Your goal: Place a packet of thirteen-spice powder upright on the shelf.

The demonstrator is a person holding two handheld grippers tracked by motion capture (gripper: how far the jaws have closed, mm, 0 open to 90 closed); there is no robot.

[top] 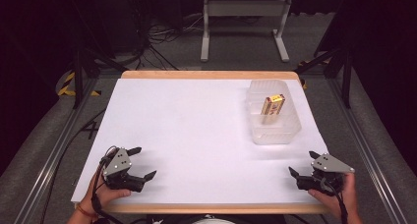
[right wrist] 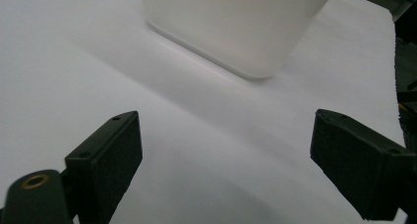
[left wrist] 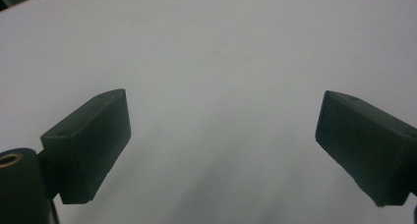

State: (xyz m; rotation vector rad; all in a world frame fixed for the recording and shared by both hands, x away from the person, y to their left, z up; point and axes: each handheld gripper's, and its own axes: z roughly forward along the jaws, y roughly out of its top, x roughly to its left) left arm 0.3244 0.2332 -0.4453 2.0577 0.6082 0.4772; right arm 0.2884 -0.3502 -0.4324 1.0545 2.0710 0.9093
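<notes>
2 grippers rest on the white tabletop [top: 196, 130]: left gripper [top: 142, 162] at 7 o'clock, right gripper [top: 302, 164] at 5 o'clock, both gaping, nothing between them. Clear container [top: 273, 111] at 2 o'clock holds a yellow-brown box [top: 273, 107]; its label is unreadable.

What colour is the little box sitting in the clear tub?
Mostly yellow and tan, with a small red mark; the box shows best in the high view.

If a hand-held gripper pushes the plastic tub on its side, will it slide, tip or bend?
The tub looks thin and translucent, so its wall would probably flex. It sits on smooth white paper, so it likely slides easily. The small box leaning inside might shift or fall over.
</notes>
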